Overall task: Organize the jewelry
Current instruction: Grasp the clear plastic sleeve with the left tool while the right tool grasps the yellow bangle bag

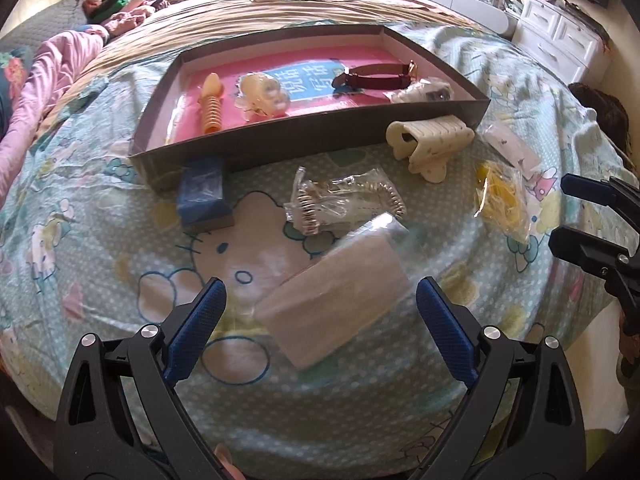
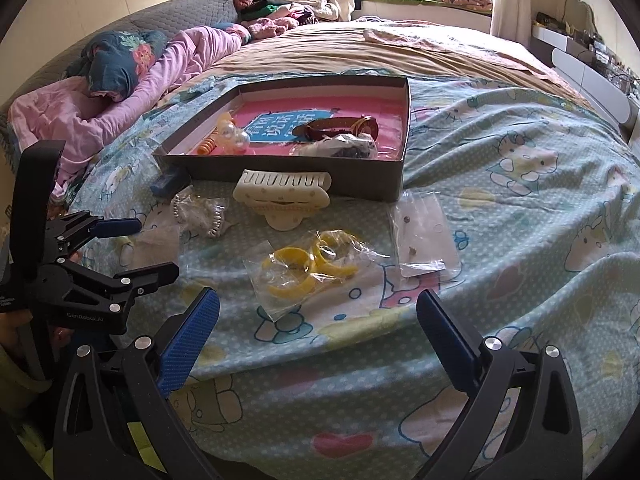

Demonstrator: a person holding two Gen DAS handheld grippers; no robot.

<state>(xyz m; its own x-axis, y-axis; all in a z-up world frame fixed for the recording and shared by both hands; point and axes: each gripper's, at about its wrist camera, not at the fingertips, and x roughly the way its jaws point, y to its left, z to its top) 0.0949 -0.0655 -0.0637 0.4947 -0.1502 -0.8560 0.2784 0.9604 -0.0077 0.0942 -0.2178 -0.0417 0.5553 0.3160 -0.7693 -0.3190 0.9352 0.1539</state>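
Note:
A shallow dark box (image 1: 280, 144) (image 2: 360, 184) with a pink floor lies on the bed. Inside are an orange spiral clip (image 1: 211, 106), a pearly piece (image 1: 264, 94) and a brown strap watch (image 1: 376, 78) (image 2: 340, 127). In front lie a cream claw clip (image 1: 430, 142) (image 2: 282, 196), a bagged coil (image 1: 344, 200) (image 2: 198, 212), a bag of yellow bangles (image 1: 500, 194) (image 2: 304, 270), an earring card (image 2: 426, 236) and a flat pale pouch (image 1: 340, 306). My left gripper (image 1: 322, 320) is open just before the pouch. My right gripper (image 2: 318, 330) is open, short of the bangles.
A small blue box (image 1: 204, 196) (image 2: 166, 182) rests against the dark box's front left corner. Pink bedding (image 2: 120, 96) and clothes are piled at the bed's far left. White drawers (image 1: 560, 36) stand to the right of the bed.

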